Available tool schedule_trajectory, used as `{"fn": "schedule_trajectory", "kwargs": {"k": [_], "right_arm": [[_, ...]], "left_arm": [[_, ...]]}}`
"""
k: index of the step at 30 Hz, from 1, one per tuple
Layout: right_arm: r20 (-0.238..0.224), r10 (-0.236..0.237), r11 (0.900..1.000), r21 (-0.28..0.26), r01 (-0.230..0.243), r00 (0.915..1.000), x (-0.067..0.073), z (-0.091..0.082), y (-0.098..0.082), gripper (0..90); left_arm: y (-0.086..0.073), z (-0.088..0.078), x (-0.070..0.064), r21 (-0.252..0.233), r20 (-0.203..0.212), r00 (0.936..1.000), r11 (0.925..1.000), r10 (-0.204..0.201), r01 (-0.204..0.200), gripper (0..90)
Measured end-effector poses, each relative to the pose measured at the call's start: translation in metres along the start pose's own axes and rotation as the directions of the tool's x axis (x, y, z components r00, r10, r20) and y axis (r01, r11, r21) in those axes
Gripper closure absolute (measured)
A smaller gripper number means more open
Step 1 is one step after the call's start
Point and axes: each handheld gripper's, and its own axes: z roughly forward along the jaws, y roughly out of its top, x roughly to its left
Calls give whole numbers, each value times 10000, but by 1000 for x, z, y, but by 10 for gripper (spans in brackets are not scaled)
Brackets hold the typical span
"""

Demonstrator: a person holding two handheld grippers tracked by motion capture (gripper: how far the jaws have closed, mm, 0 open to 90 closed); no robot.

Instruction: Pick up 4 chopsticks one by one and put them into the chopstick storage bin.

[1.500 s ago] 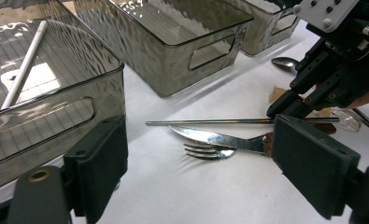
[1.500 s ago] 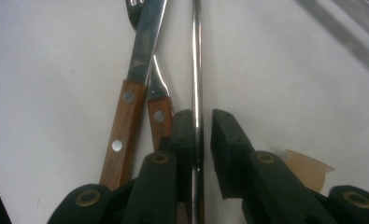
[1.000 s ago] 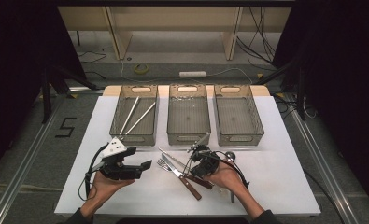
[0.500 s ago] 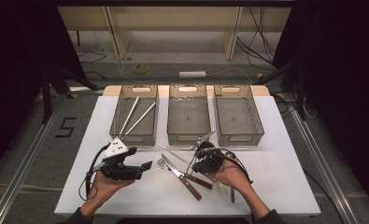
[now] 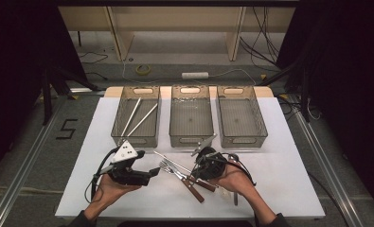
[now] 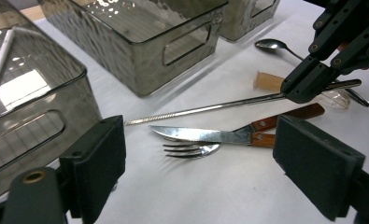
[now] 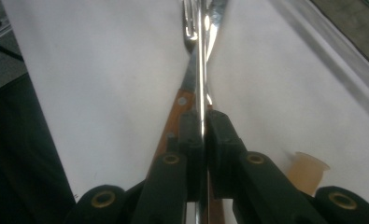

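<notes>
Right gripper clamped on a metal rod at the frame's lower centre.

At lower left, the left gripper (image 5: 149, 171) stood wide and empty; beside it lay knife (image 6: 205, 135) and fork (image 6: 191, 149); the right gripper (image 6: 308, 88) pinched the rod (image 6: 205, 109).

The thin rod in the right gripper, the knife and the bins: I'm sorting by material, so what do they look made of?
Rod: likely polished metal, mirror glints, twisted end. Knife: shiny steel-like blade, reddish wood-look riveted handle. Bins: probably smoky clear plastic, see-through walls.
</notes>
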Motion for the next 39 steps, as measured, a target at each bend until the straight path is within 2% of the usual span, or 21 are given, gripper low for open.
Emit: {"fn": "schedule_trajectory", "kwargs": {"k": [3,6,11,14,18,24,27,31,35,39], "right_arm": [[-89,-278,9996,46,279,9996,4,1,1,857],[-207,-520,9986,87,522,9984,9,1,2,857],[-341,-820,9965,120,825,9960,15,2,4,857],[-391,-921,9956,105,926,9950,18,2,5,857],[-464,-1043,9943,178,1052,9935,21,3,6,857],[-560,-1318,9908,240,1333,9897,24,3,7,857],[-610,-1413,9894,250,1431,9881,25,2,7,857],[-660,-1528,9876,263,1548,9860,27,2,8,857],[-735,-1700,9845,304,1726,9827,30,3,8,857],[-796,-1888,9809,334,1919,9788,32,3,9,857]], "left_arm": [[2,4,-6,142,30,9995,9994,302,-303,164],[3,8,-11,445,75,9970,9960,774,-777,164],[5,14,-19,709,243,9924,9900,1206,-1221,164],[4,19,-21,878,428,9903,9869,1323,-1356,164],[3,22,-23,1107,475,9869,9811,1544,-1589,167],[1,25,-26,1520,655,9810,9698,1827,-1908,180],[-1,28,-29,1758,772,9779,9628,1943,-2052,197],[-3,30,-31,2140,946,9694,9463,2267,-2422,226],[-4,32,-34,2321,1098,9646,9374,2400,-2596,272],[-5,34,-37,2564,1223,9565,9226,2648,-2882,314]]}}
